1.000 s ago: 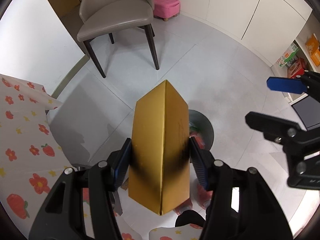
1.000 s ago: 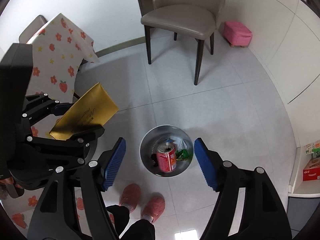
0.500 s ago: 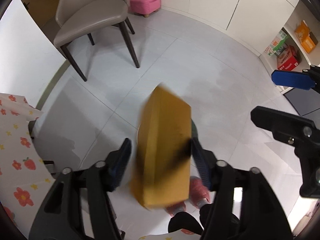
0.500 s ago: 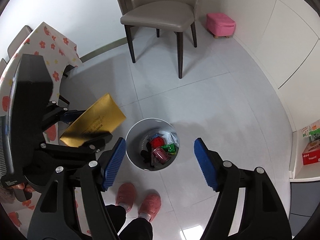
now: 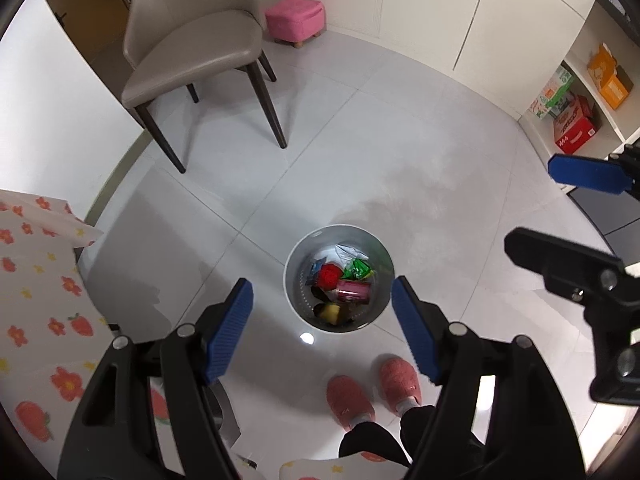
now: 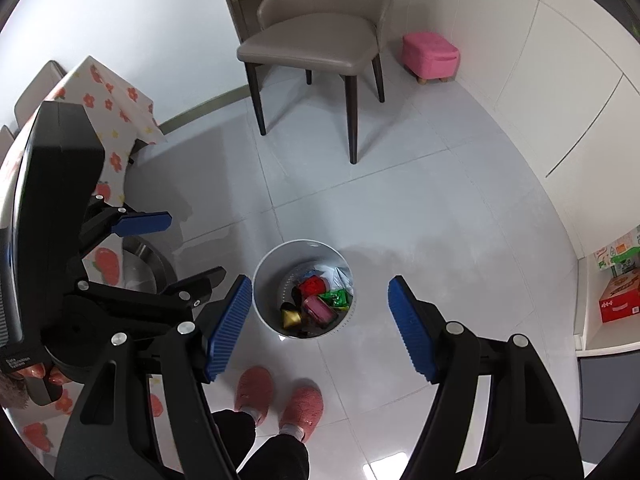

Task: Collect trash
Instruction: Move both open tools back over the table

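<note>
Trash (image 5: 340, 286) sits inside the bin (image 5: 294, 256), a round pale metal can standing on the floor tile, approx. centred under both cameras. Contents visible: red crumpled item, green wrapper, pink/red can, gold-yellow piece near the front wall, clear plastic at the back. All items lie below the rim; nothing hangs over the edge.

Left hand-held gripper (image 5: 322, 324): jaws wide apart, nothing between the pads, bin framed directly in the gap. Judgement: this pose suits a drop-in from above, w/ fingers aimed straight down so an item falls clear of the rim.

Right hand-held gripper (image 6: 320, 324): jaws also spread, empty, held over the same bin; its blue pad (image 5: 582, 174) shows at the right edge of the left view. Judgement: neither unit carries a load, so next step is likely a fetch.

Person's pink slippers (image 6: 278, 400) stand just beside the bin.

Floor: grey glossy tile, some glare spots. Counter (image 5: 36, 304) w/ strawberry/flower cloth is at left, near the bin. Beige chair (image 6: 316, 44) and pink stool (image 6: 430, 54) stand well apart, toward white cabinet walls. Shelf w/ cartons (image 5: 568, 120) at far right.
</note>
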Tool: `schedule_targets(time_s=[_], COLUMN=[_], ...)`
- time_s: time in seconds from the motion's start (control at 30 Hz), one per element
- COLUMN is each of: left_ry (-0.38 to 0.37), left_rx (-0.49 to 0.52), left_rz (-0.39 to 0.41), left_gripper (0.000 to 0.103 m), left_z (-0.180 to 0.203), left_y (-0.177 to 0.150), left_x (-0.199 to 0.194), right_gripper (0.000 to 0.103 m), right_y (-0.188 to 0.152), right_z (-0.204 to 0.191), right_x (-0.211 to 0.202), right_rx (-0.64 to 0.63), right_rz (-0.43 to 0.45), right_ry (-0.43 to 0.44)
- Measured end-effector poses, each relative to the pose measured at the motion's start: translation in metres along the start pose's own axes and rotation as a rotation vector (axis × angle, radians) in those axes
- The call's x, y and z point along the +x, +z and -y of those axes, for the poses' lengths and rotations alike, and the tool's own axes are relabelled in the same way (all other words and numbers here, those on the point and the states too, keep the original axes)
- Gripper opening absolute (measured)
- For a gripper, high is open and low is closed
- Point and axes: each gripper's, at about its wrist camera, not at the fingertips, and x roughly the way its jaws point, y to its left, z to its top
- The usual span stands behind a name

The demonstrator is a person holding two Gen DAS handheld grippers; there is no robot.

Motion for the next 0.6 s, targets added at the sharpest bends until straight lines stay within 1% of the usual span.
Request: schedule_targets(time_s=[0.2,0.27,0.37,0.5,0.6], left_ry=[0.036,0.06,0.084,0.121,0.16], left_rx=[-0.034,-0.051,-0.089,-0.183,-0.272], left_rz=[0.029,0.039,0.058,0.076,0.086], left_gripper=[0.072,0.076,0.076,0.076,0.076], left_z=[-0.014,-0.018,-0.027,-0.049,-0.067], left_y=[-0.005,-0.009,-0.019,-0.04,-0.059], left_x=[-0.048,-0.067,-0.094,-0.134,-0.158], right_gripper=[0.068,0.068,0.068,0.068,0.068], right_y=[0.011,0.014,0.019,0.028,0.034], right_z=[-0.019,-0.027,-0.041,-0.066,-0.092], right_x=[-0.035,-0.049,-0.07,-0.097,-0.113], right_rx=[-0.044,-0.066,-0.108,-0.195,-0.279], right_rz=[0.028,0.039,0.055,0.078,0.092], right_ry=[0.022,0.034,0.058,0.104,0.161])
